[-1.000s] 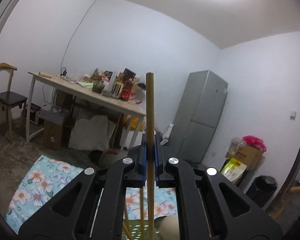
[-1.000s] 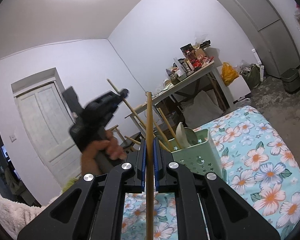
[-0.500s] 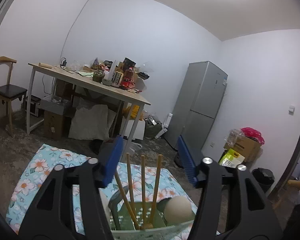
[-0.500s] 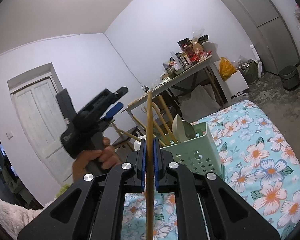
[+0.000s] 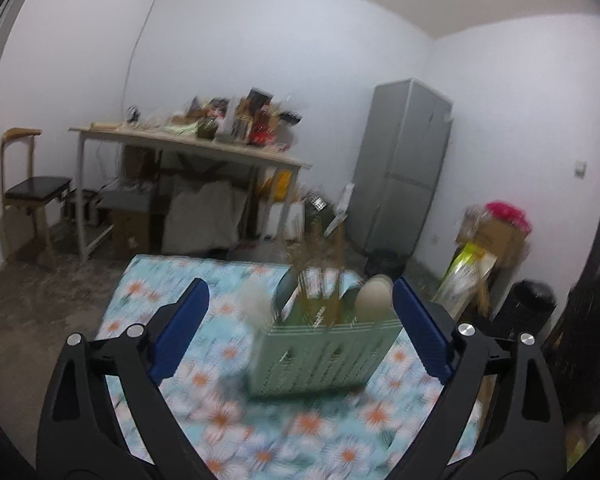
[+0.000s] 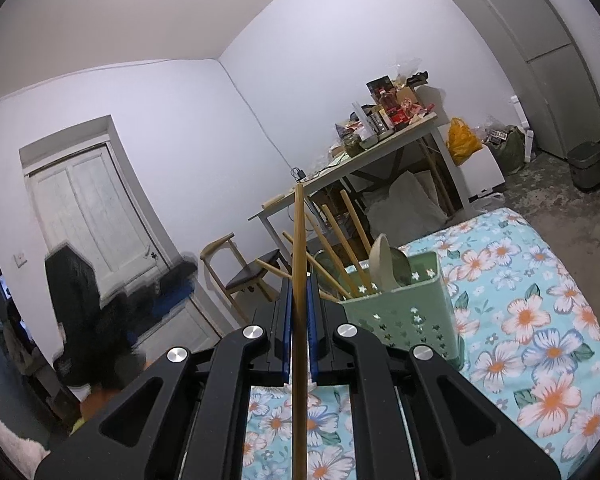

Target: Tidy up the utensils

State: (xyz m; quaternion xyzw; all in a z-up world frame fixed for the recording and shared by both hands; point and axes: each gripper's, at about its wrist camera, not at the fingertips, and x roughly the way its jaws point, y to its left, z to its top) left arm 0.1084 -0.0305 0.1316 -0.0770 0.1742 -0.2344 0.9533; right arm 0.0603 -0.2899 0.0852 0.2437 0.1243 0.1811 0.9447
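A pale green utensil holder [image 5: 320, 356] stands on a floral cloth [image 5: 228, 400]; it holds several wooden chopsticks [image 5: 332, 280] and two pale spoons [image 5: 374, 300]. My left gripper [image 5: 300, 284] is wide and its jaws are opening. The holder shows in the gap beyond the tips, and the pads touch nothing. In the right wrist view my right gripper [image 6: 299, 284] is shut on one wooden chopstick [image 6: 299, 240] that stands upright, left of the holder [image 6: 404, 312]. The left gripper [image 6: 100, 296] shows there as a dark blur further left.
Behind the cloth is a cluttered white table [image 5: 188, 148] with boxes and bags beneath, a wooden chair [image 5: 28, 188] at the left and a grey fridge [image 5: 404, 164] at the right. A black bin [image 5: 532, 304] and cartons stand by the right wall. A white door [image 6: 96, 216] lies behind.
My left gripper let go of its chopstick, which now stands in the holder, opened wide and drew back and down. The right gripper still holds its chopstick in the same place.
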